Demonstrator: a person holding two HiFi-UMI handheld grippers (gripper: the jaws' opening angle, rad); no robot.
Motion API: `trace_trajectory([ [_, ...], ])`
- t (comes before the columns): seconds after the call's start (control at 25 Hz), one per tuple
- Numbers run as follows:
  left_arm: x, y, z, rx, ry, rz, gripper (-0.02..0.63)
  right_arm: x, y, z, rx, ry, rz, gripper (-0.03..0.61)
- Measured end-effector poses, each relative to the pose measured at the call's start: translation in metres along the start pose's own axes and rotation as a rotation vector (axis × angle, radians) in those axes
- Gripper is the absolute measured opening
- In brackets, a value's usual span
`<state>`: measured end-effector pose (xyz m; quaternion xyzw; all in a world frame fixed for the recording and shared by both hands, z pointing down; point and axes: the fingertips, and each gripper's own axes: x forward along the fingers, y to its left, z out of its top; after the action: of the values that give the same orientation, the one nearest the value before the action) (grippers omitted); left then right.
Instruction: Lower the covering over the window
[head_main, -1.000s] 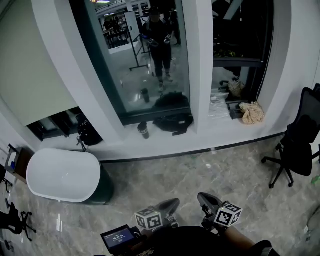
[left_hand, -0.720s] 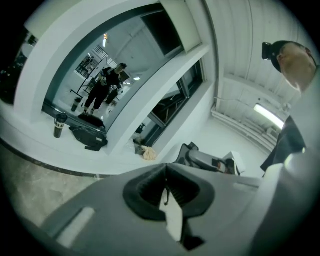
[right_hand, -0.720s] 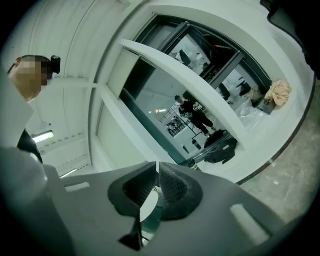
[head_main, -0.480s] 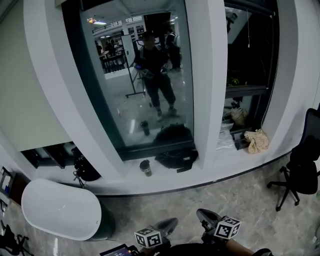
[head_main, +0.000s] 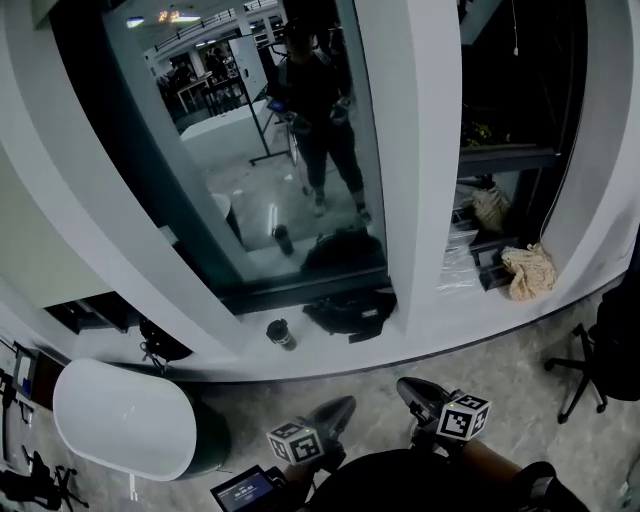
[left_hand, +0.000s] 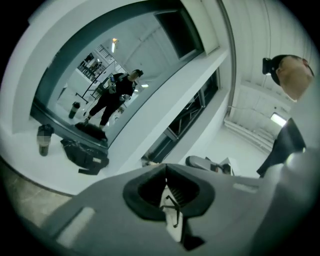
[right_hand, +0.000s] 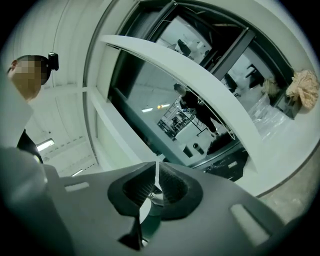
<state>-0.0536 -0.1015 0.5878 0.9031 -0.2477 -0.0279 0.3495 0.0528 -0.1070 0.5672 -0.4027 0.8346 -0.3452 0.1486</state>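
White painted window frame (head_main: 420, 150): plain, no pattern is noted. Dark glass window pane (head_main: 260, 220): a teal-grey tint is recorded. Pale cream flat covering (head_main: 25, 260) is seen at far left. Soft black bag (head_main: 350, 312), dark cylindrical cup (head_main: 279, 334) and crumpled beige cloth (head_main: 528, 272) are logged. Polished stone floor (head_main: 500, 370): grey, lighter veining. Oval tub-shaped object (head_main: 120, 418): white top, dark green base. Grey left gripper (head_main: 340, 407): its cube is marked with black-and-white squares.

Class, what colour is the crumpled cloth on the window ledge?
The cloth is tan, seen most clearly in the head view.
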Motion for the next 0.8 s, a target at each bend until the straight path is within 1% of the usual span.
trace_trajectory([
  [0.08, 0.035, 0.0, 0.03, 0.054, -0.03, -0.016, 0.002, 0.01, -0.02, 0.027, -0.027, 0.025, 0.033, 0.028],
  [0.16, 0.068, 0.007, 0.069, 0.127, -0.081, -0.019, 0.009, 0.022, -0.036, 0.051, -0.059, 0.043, 0.07, 0.028],
  [0.28, 0.112, 0.008, 0.13, 0.191, -0.165, -0.043, 0.065, 0.027, -0.056, 0.083, -0.088, 0.055, 0.091, 0.027],
  [0.32, 0.126, 0.005, 0.148, 0.21, -0.188, -0.058, 0.071, 0.026, -0.064, 0.091, -0.089, 0.052, 0.09, 0.026],
  [0.4, 0.151, -0.002, 0.183, 0.266, -0.215, -0.083, 0.071, 0.022, -0.081, 0.105, -0.076, 0.033, 0.075, 0.025],
  [0.52, 0.184, -0.004, 0.227, 0.352, -0.232, -0.115, 0.071, 0.017, -0.102, 0.116, -0.044, -0.013, 0.026, 0.02],
  [0.64, 0.222, -0.004, 0.272, 0.378, -0.251, -0.196, 0.08, 0.023, -0.113, 0.128, -0.042, -0.052, -0.011, 0.025],
  [0.72, 0.25, -0.01, 0.301, 0.402, -0.256, -0.256, 0.092, 0.029, -0.114, 0.139, -0.06, -0.085, -0.048, 0.025],
  [0.76, 0.264, -0.012, 0.315, 0.421, -0.262, -0.277, 0.107, 0.031, -0.114, 0.144, -0.075, -0.103, -0.066, 0.023],
  [0.8, 0.275, -0.015, 0.33, 0.437, -0.273, -0.292, 0.107, 0.033, -0.115, 0.147, -0.091, -0.119, -0.085, 0.023],
])
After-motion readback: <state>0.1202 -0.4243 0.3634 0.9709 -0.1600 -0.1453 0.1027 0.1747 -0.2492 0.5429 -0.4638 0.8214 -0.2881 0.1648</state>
